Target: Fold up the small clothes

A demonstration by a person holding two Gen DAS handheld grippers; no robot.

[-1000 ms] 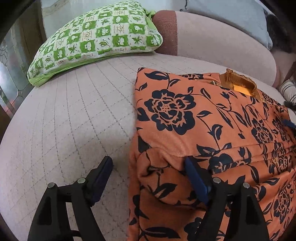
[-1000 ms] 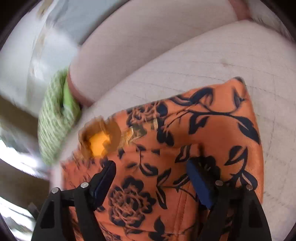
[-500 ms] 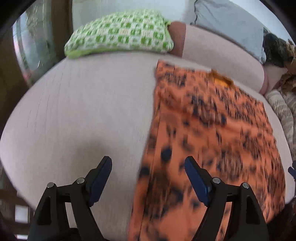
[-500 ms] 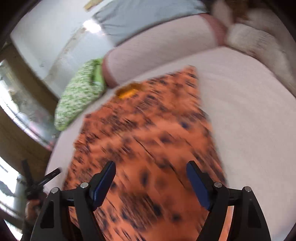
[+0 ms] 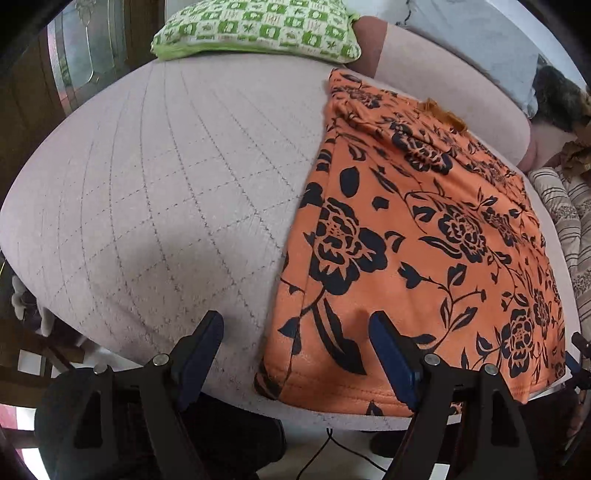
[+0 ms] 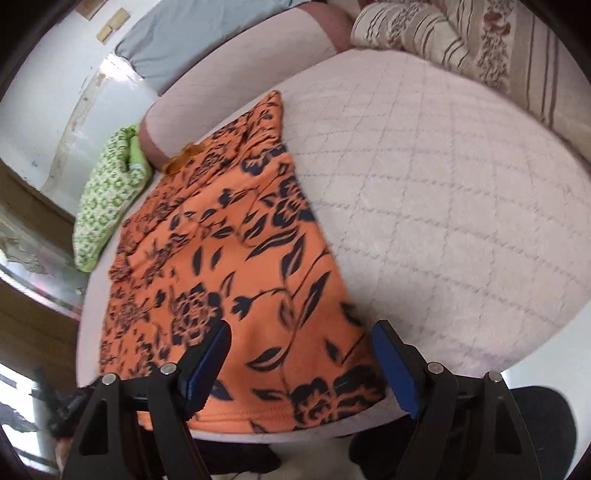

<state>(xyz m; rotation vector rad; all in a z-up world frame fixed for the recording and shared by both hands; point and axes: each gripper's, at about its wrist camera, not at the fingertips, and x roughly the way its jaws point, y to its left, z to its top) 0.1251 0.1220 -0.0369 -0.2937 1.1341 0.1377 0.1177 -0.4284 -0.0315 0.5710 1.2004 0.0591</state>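
Observation:
An orange garment with a black flower print point(image 5: 424, 236) point(image 6: 236, 258) lies spread flat on the pale quilted bed point(image 5: 155, 192) point(image 6: 443, 206), its hem at the near edge and its neck band toward the far end. My left gripper point(image 5: 297, 347) hangs open above the hem's left corner, blue pads apart, with nothing between them. Over the hem's right corner my right gripper point(image 6: 301, 352) is open too, holding nothing. The right gripper's tip point(image 5: 578, 347) shows at the right edge of the left wrist view.
A green and white checked pillow point(image 5: 258, 29) point(image 6: 107, 199) lies at the far left of the bed. Striped and flowered bedding point(image 6: 472, 44) point(image 5: 569, 229) is piled at the far right. A pale bolster point(image 5: 443, 77) runs along the back. The floor and a cable point(image 5: 325, 450) lie below the near edge.
Both grippers pulled back from the garment's far, neck end to its near hem and rose a little. The garment, bunched close under the fingers a second ago, now lies flat and full length.

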